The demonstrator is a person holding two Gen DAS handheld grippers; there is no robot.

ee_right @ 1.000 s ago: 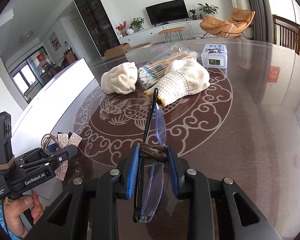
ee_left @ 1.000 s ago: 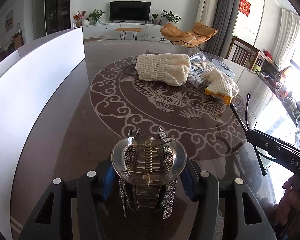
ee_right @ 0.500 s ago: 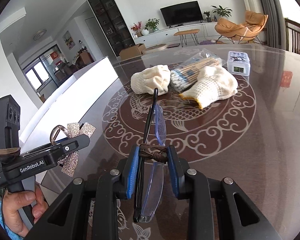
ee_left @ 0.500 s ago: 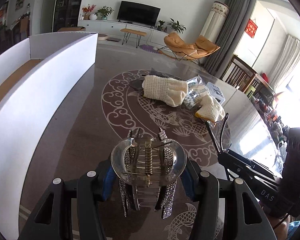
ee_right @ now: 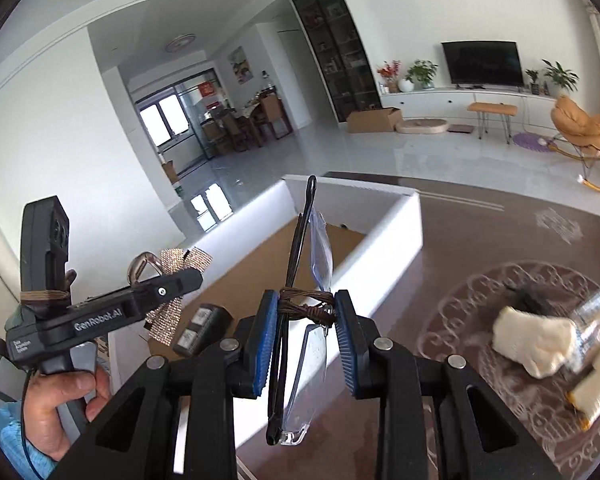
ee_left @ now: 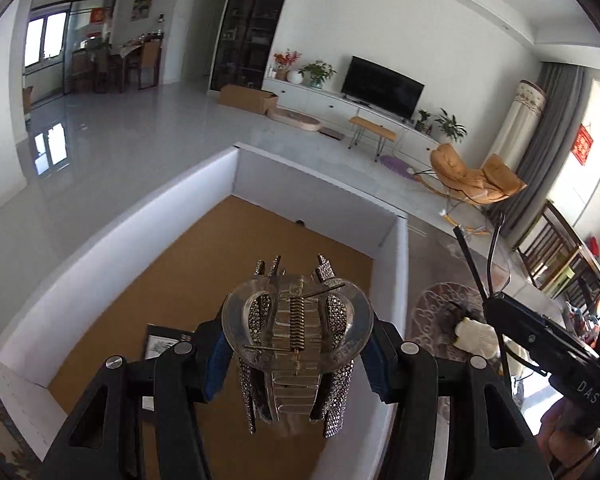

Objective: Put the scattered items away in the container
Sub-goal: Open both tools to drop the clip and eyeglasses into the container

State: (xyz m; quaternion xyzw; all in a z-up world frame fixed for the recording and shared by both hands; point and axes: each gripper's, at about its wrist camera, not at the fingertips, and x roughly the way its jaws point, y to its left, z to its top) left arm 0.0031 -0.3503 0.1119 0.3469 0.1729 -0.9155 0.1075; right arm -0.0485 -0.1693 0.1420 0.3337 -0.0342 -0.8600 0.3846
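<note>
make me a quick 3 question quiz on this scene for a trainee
1. What does the left hand-held gripper hold?
2. True or false: the right hand-held gripper is shut on folded glasses.
3. Where is the hair clip now? A) over the white box B) beside the gloves C) on the table

Key: 1. A rhinestone hair clip. 2. True. 3. A.

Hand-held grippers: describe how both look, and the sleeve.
Each hand-held gripper, left and right, is black plastic with blue ribbed pads and silver screws. The left one reads "GenRobot.AI", the right one "DAS". The sleeve is light blue.
</note>
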